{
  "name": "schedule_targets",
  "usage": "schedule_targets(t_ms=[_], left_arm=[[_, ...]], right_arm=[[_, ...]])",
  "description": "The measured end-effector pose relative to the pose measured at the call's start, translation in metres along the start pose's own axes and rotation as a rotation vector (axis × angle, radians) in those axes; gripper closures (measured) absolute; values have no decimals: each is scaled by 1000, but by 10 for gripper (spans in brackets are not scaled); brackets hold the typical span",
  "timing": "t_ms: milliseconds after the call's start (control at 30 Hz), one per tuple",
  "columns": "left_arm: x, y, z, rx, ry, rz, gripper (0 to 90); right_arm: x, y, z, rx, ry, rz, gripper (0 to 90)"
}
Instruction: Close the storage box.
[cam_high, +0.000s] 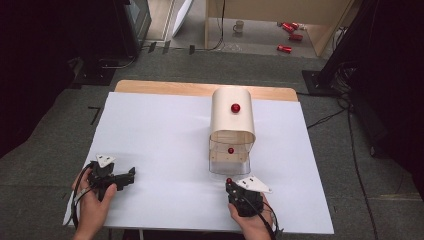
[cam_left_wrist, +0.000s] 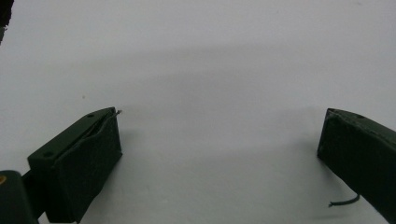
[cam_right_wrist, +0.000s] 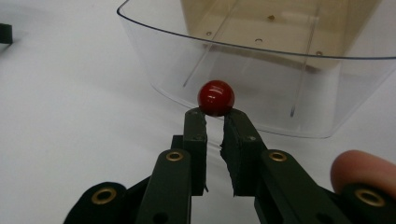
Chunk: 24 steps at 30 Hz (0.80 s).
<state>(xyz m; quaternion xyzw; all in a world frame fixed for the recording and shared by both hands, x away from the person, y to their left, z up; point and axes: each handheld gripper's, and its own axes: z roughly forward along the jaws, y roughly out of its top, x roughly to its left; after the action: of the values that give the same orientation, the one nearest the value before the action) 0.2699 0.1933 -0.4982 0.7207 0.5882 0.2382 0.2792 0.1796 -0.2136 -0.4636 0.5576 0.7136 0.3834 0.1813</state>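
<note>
A cream box (cam_high: 231, 117) with a rounded top stands on the white board (cam_high: 165, 135), and a red knob (cam_high: 235, 107) sits on its top. A clear curved tray (cam_high: 229, 162) juts from its front, with a small red ball (cam_high: 230, 150) seen at it. My right gripper (cam_right_wrist: 215, 114) is shut on a red ball (cam_right_wrist: 215, 97) right against the clear tray wall (cam_right_wrist: 261, 84); I cannot tell whether the ball is fixed to it. In the high view this right gripper (cam_high: 229, 184) sits just before the tray. My left gripper (cam_high: 131, 174) rests open on the board, its jaws wide apart (cam_left_wrist: 219, 126).
The wooden table edge (cam_high: 200, 89) shows beyond the board. On the floor farther off lie red cans (cam_high: 290, 30) and a mug (cam_high: 239, 26). Dark stands and cables (cam_high: 330, 117) flank the table at the right.
</note>
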Motion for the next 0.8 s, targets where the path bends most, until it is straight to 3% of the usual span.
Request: schedule_targets(t_ms=[800], left_arm=[[0,0,0,1,-1,1,0]], right_arm=[[-15,33,35,-25,-43,1,802]])
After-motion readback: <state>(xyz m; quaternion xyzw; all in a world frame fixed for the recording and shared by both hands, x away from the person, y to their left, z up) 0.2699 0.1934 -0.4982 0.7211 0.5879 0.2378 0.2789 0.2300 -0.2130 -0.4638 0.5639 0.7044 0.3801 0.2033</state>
